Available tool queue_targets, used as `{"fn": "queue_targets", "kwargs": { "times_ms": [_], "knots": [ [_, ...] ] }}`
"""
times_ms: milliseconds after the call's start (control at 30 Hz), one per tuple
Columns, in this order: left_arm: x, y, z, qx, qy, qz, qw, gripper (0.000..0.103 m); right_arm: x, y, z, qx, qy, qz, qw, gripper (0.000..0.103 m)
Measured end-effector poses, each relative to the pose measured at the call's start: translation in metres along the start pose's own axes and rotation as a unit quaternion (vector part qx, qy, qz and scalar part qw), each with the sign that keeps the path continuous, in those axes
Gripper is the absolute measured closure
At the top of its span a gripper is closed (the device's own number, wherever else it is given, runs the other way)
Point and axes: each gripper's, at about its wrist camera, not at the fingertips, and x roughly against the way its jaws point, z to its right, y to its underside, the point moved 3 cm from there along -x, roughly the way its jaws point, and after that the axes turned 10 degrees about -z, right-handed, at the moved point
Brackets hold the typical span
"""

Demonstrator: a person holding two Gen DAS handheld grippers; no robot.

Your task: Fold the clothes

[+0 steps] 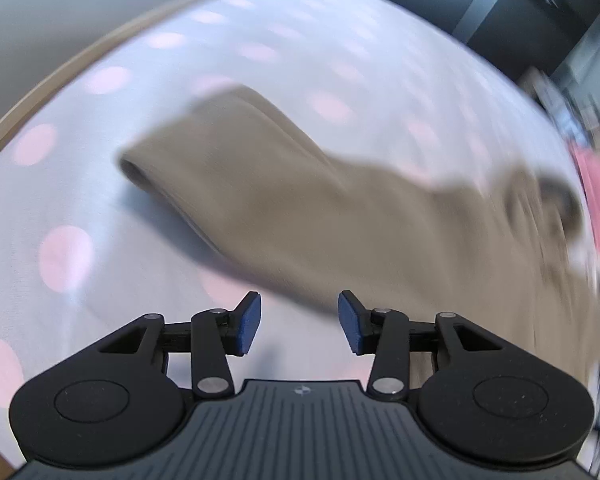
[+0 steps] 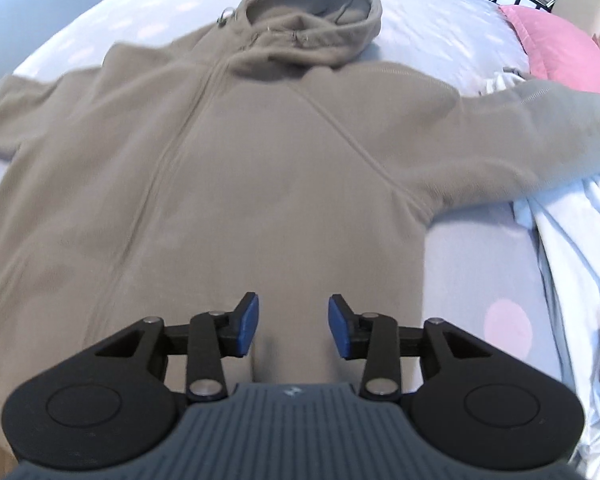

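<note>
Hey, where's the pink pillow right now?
In the right wrist view the pink pillow lies at the upper right of the bed, just beyond the hoodie's outstretched sleeve.

Garment: beige fleece hoodie (image 2: 228,184), with a front zip seam.
Pose: spread flat, front up, on the bed.
Hood: bunched at the far end.
Sleeves: 2, stretched outward to either side.

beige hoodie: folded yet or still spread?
Spread. The beige fleece zip hoodie lies flat on the dotted white bedsheet, both sleeves out sideways, hood up top.
</note>
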Motion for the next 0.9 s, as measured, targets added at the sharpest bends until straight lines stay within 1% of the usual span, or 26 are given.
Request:
{"fn": "queue_targets", "kwargs": {
  "times_ms": [67, 167, 233, 333, 367, 400, 433, 467, 500, 533, 567, 600, 633, 700, 767, 833, 900],
  "knots": [
    [-0.006, -0.020, -0.026, 0.050, -0.006, 0.022, 0.9985, 0.058, -0.006, -0.012, 0.000, 0.000, -0.008, 0.003, 1.000, 0.060],
    [-0.019, -0.043, -0.053, 0.091, -0.022, 0.044, 0.9946, 0.059, -0.009, -0.021, -0.007, 0.019, -0.008, 0.000, 1.000, 0.060],
    [-0.028, -0.055, -0.068, 0.105, -0.032, 0.048, 0.9928, 0.060, -0.015, -0.028, -0.013, 0.031, -0.002, -0.005, 1.000, 0.060],
    [-0.040, -0.061, -0.077, 0.115, -0.035, 0.045, 0.9916, 0.063, -0.025, -0.036, -0.020, 0.037, -0.003, -0.013, 0.999, 0.060],
    [-0.044, -0.062, -0.079, 0.118, -0.035, 0.044, 0.9915, 0.065, -0.029, -0.038, -0.021, 0.036, -0.003, -0.016, 0.999, 0.060],
    [-0.048, -0.063, -0.080, 0.120, -0.034, 0.042, 0.9913, 0.071, -0.034, -0.041, -0.022, 0.036, -0.001, -0.020, 0.999, 0.060],
    [-0.052, -0.063, -0.081, 0.121, -0.033, 0.042, 0.9912, 0.072, -0.039, -0.044, -0.024, 0.036, 0.002, -0.026, 0.999, 0.060],
    [-0.054, -0.063, -0.080, 0.115, -0.028, 0.046, 0.9919, 0.074, -0.045, -0.046, -0.025, 0.037, 0.005, -0.032, 0.999, 0.060],
    [-0.056, -0.063, -0.078, 0.110, -0.024, 0.053, 0.9922, 0.079, -0.049, -0.048, -0.027, 0.038, 0.007, -0.037, 0.999, 0.060],
    [-0.055, -0.063, -0.077, 0.109, -0.019, 0.065, 0.9917, 0.080, -0.051, -0.050, -0.029, 0.040, 0.007, -0.042, 0.998, 0.060],
    [-0.054, -0.063, -0.076, 0.106, -0.015, 0.078, 0.9912, 0.084, -0.054, -0.053, -0.031, 0.043, 0.007, -0.044, 0.998, 0.060],
    [-0.049, -0.064, -0.072, 0.096, -0.014, 0.097, 0.9906, 0.089, -0.056, -0.055, -0.034, 0.048, 0.006, -0.046, 0.998, 0.060],
    [-0.044, -0.064, -0.068, 0.083, -0.012, 0.115, 0.9898, 0.089, -0.056, -0.058, -0.037, 0.055, 0.006, -0.044, 0.997, 0.060],
    [-0.033, -0.064, -0.053, 0.033, -0.015, 0.143, 0.9890, 0.092, -0.057, -0.060, -0.043, 0.071, 0.009, -0.039, 0.997, 0.060],
    [-0.022, -0.064, -0.033, -0.015, -0.013, 0.166, 0.9859, 0.093, -0.056, -0.062, -0.050, 0.087, 0.014, -0.035, 0.996, 0.060],
    [-0.012, -0.061, -0.011, -0.055, 0.003, 0.179, 0.9824, 0.094, -0.055, -0.063, -0.055, 0.098, 0.015, -0.032, 0.995, 0.059],
    [-0.003, -0.054, 0.017, -0.109, 0.026, 0.182, 0.9768, 0.095, -0.054, -0.063, -0.057, 0.103, 0.013, -0.032, 0.994, 0.059]
  ]
}}
